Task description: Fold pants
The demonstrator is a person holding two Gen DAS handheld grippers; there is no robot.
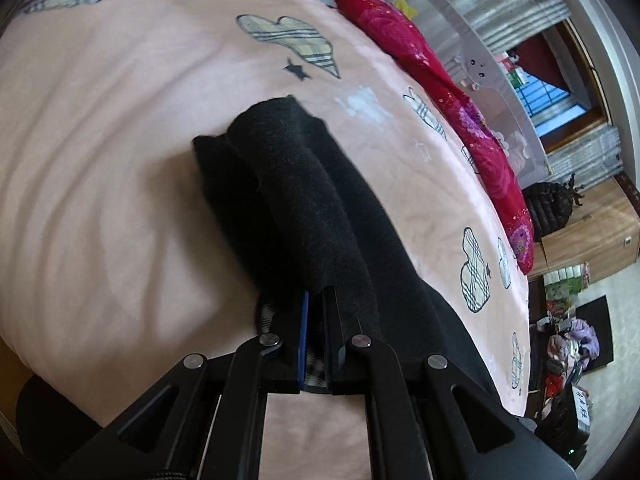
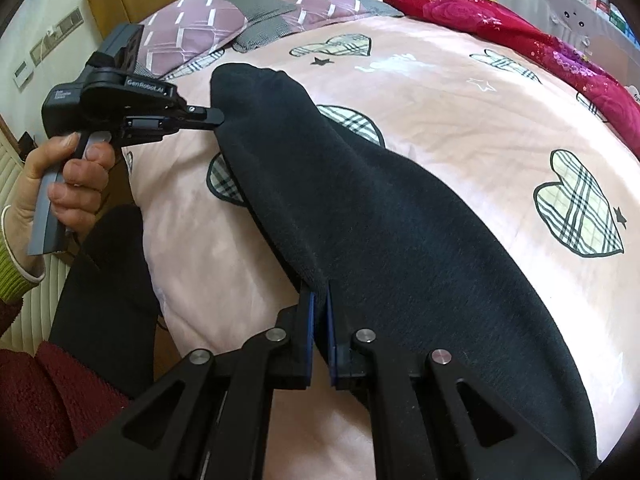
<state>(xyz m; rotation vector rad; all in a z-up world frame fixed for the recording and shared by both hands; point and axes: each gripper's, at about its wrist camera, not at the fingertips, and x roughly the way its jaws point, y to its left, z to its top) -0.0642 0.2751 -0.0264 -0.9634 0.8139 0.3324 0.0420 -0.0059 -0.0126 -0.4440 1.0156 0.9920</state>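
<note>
A bed (image 2: pixel 460 128) with a pink cover printed in plaid hearts fills both views, purple pillows (image 2: pixel 188 28) by a wooden headboard. Black pants (image 2: pixel 360 208) lie across the cover in a long band. My right claw (image 2: pixel 319 300) is clamped on their near edge. My left claw (image 1: pixel 316 300) is clamped on a folded layer at the other end (in the right view it comes in from the side, a hand (image 2: pixel 68 184) on its handle).
</note>
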